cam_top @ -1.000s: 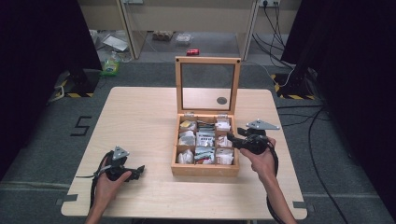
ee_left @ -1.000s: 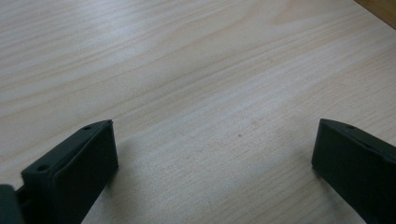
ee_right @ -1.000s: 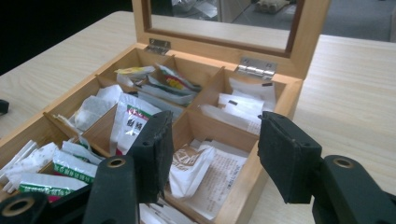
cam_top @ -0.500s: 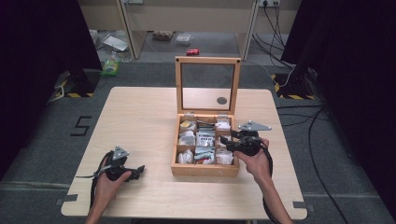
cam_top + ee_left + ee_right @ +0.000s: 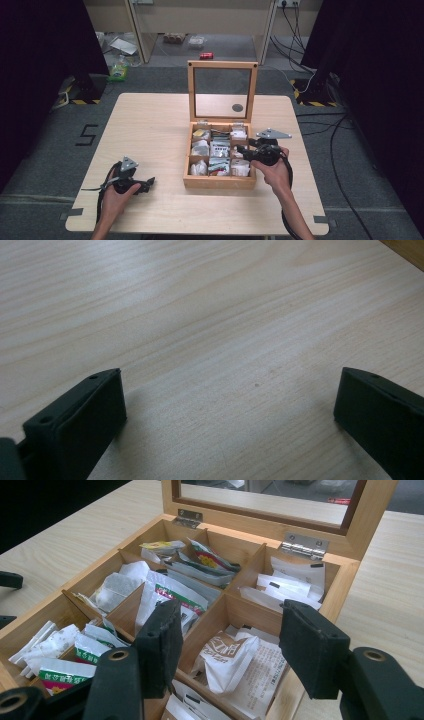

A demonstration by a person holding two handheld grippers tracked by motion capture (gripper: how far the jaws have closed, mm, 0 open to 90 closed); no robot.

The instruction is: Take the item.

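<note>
Left claw (image 5: 148,183): jaws spread, empty, resting low on the pale wooden table (image 5: 150,130), well apart from the box. Open wooden compartment box with upright glass-paned lid (image 5: 219,150): centre-right, sections holding paper tea sachets. Right claw (image 5: 239,149): jaws spread, empty, poised over white sachets (image 5: 240,662) in a right-hand compartment. Risk: jaws may strike a divider or pinch several sachets together.

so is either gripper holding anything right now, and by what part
Nothing held. Left gripper is open over bare table; right gripper is open above the tea box.
</note>
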